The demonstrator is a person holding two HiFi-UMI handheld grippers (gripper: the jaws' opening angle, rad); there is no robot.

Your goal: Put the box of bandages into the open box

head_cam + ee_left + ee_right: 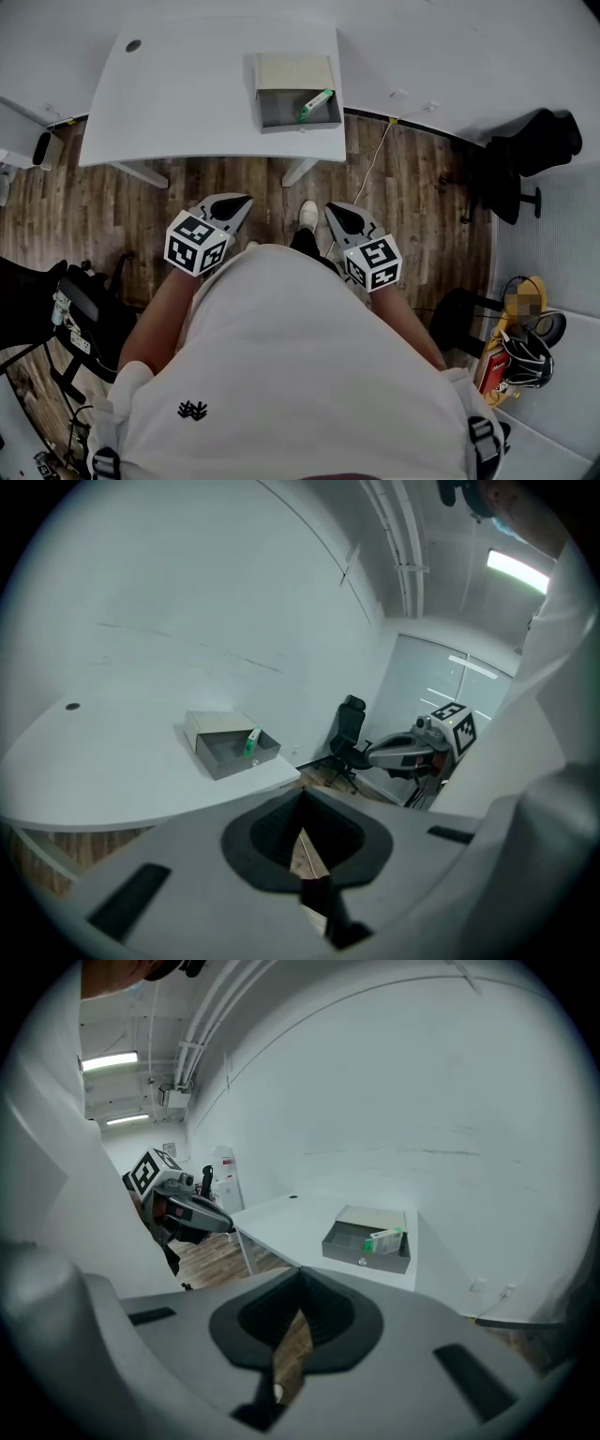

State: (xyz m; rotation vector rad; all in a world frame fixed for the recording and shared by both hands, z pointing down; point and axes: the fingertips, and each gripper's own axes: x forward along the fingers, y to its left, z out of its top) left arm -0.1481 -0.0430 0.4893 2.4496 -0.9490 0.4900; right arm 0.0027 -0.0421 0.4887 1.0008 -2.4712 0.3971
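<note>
1. I stand back from the white table (187, 94) with both claws held close to my body, their tips turned toward it.
2. My left claw (236, 203) is clenched. In the left gripper view its jaws (302, 810) meet at the tips with nothing between them, and only wooden floor (403, 202) shows through the gap behind.
3. My right claw (339, 215) is clenched too. The right gripper view shows its jaws (300, 1283) closed tip to tip and empty.
4. Each claw shows in the other's view: the right claw (373, 754) off to the side of the left one, and the left claw (223, 1224) likewise. They are apart and not touching.
5. The open box (298, 123) sits on the table near its front edge, well apart from both claws. It is grey inside, and its tan lid is folded back on the far side.
6. The box of bandages (316, 103), green and white, lies inside the open box (223, 757). It leans tilted against the wall on my right side.
7. The gripper views agree: the box of bandages (251, 741) sits within the box's walls, and the right gripper view shows it (386, 1238) in the open box (364, 1252) on the table (281, 1215).
8. My white shoe (307, 214) shows on the floor between the claws.
9. A black office chair (527, 155) stands on my right, away from the table.
</note>
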